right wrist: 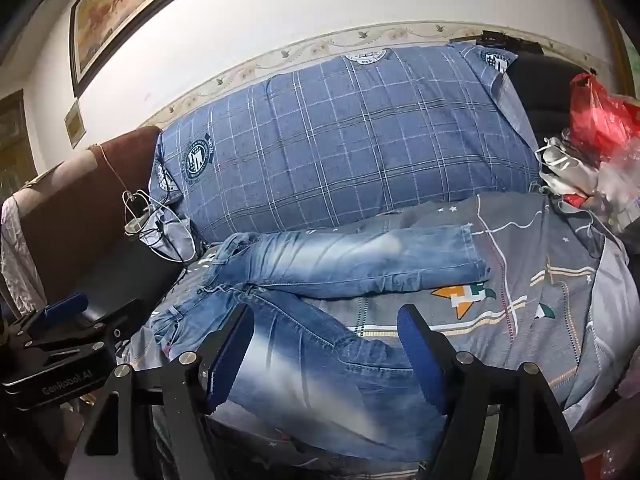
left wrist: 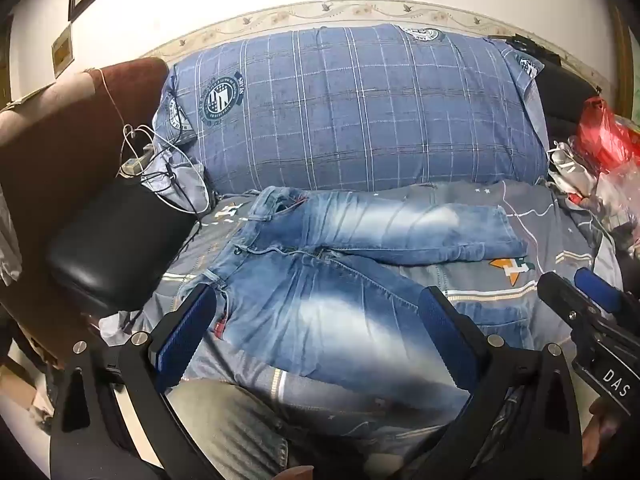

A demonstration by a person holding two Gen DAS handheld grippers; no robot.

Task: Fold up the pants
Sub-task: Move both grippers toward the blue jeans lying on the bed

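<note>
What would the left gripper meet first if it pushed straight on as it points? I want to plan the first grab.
Most likely the jeans: the open left gripper points down at the near leg's faded thigh, nothing between. Depth is hard to judge here.

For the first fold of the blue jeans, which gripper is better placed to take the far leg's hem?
Probably the right. The faded blue denim jeans lie spread on the grey bedsheet, the far leg's hem toward the right. The open right gripper hovers nearer it; the open left gripper hovers by the waistband.
</note>
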